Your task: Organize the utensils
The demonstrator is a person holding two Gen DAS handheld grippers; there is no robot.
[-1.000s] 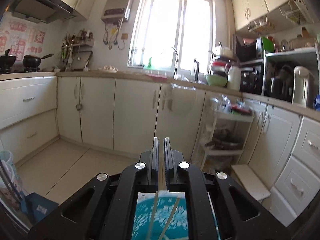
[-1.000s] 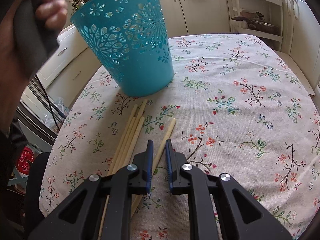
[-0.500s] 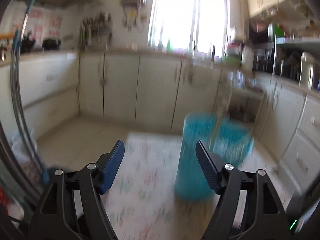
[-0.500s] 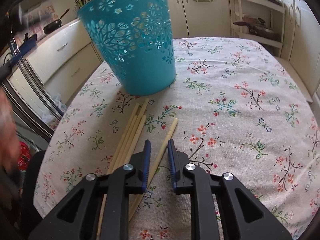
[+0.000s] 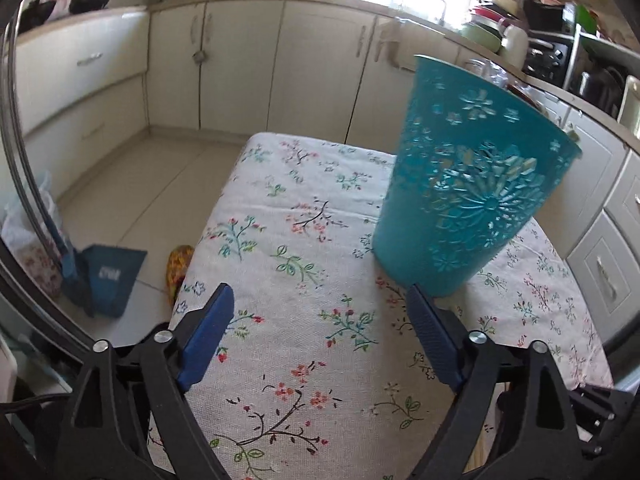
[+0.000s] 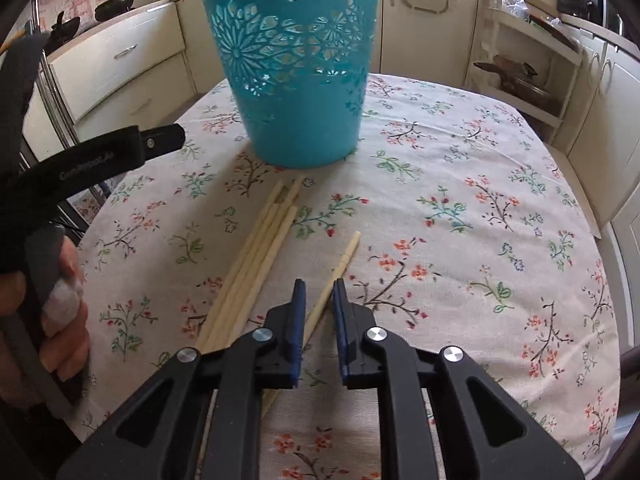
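A kitchen counter [image 6: 500,168] under floral cloth. The left claw [image 5: 320,340] hangs released over bare cloth. The bundled chopsticks [image 6: 256,256] lie before the teal basket [image 6: 296,68]; the right claw [image 6: 319,292], nearly clenched, straddles a lone chopstick [image 6: 340,264], probably to grasp it.

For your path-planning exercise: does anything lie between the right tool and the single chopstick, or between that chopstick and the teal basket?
Nothing visible blocks either. The right tool is open astride the single chopstick. Between that chopstick and the teal basket lies only floral tablecloth. The chopstick bundle lies apart, to the left.
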